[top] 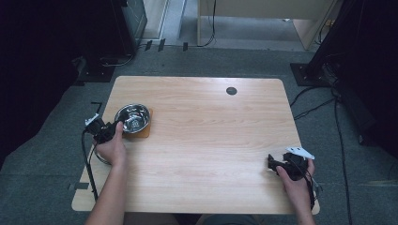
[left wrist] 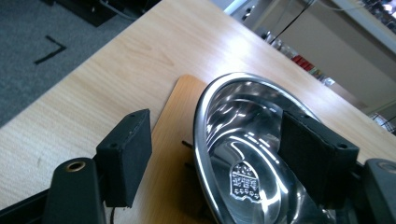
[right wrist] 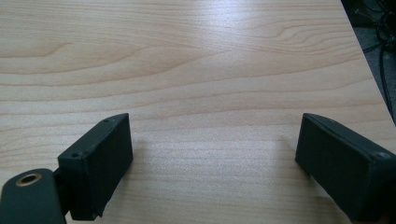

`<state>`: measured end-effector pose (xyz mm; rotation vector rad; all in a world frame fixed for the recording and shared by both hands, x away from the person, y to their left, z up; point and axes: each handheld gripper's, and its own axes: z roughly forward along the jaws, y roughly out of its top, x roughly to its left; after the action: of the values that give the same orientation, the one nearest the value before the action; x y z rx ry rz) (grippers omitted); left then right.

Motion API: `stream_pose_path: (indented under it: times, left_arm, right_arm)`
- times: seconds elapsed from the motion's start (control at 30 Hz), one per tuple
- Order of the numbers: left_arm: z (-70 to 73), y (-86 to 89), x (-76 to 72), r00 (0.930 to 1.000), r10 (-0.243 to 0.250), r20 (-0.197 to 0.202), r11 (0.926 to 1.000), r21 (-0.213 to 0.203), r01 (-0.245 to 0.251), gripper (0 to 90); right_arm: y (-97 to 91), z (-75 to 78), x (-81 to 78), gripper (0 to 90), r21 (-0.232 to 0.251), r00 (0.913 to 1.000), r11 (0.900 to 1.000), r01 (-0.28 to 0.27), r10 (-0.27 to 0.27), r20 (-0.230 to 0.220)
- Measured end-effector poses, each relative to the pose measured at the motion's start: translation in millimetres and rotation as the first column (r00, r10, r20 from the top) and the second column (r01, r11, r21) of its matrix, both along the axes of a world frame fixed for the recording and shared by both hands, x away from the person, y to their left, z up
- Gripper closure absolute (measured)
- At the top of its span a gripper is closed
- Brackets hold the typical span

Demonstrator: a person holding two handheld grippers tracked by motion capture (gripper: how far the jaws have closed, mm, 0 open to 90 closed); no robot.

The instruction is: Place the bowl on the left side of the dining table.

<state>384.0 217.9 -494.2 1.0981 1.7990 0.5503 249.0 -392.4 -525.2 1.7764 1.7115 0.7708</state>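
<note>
Black jaws of the left gripper (left wrist: 212,163) straddle the near rim of a steel bowl (left wrist: 243,140), one jaw outside over the wooden board (left wrist: 175,121), the other inside the bowl; they stand apart and have not closed on the rim. Largest in the scene is the pale wooden table (top: 211,140), seen from above with dark floor and cables around it. On its left side sits the board, and the bowl rests on top of it, near the table's left edge. The person's left hand (top: 111,147) holds its gripper right at the bowl. At the table's right front corner the right hand (top: 295,180) holds the right gripper (top: 272,164) low over bare wood, jaws wide apart and empty, well away from the bowl. Judged from this, the step is a pinch of the bowl's rim: the jaws should settle deeper over the thin edge and close squarely, since polished steel could slip or tip the bowl off the board.
</note>
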Motion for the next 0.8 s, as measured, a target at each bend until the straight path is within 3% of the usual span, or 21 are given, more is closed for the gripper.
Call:
stream_pose_path:
  times: [0.07, 0.13, 0.3, 0.67, 0.8]
  left_arm:
    - [1.3, -0.6, -1.1, 0.9999, -0.006, 0.011, 0.9999, 0.009, 0.006, 25.3]
    - [5.5, -2.4, -5.1, 0.9988, -0.028, 0.041, 0.9986, 0.047, 0.026, 23.9]
    - [8.8, -3.8, -7.6, 0.9981, -0.036, 0.051, 0.9984, 0.044, 0.034, 23.0]
    - [14.1, -6.6, -16.1, 0.9963, -0.068, 0.051, 0.9915, 0.114, 0.062, 19.5]
    - [18.0, -8.8, -20.7, 0.996, -0.06, 0.066, 0.9886, 0.142, 0.05, 18.6]
  right_arm:
    - [0.0, 0.0, 0.0, 10.4, 0.0, 1.0, 1.0, 0.0, 0.0, 0.0]
    - [0.0, 0.0, 0.0, 10.4, 0.0, 1.0, 1.0, 0.0, 0.0, 0.0]
    - [0.0, 0.0, 0.0, 10.4, 0.0, 1.0, 1.0, 0.0, 0.0, 0.0]
    - [0.0, 0.0, 0.0, 10.4, 0.0, 1.0, 1.0, 0.0, 0.0, 0.0]
    - [0.0, 0.0, 0.0, 10.4, 0.0, 1.0, 1.0, 0.0, 0.0, 0.0]
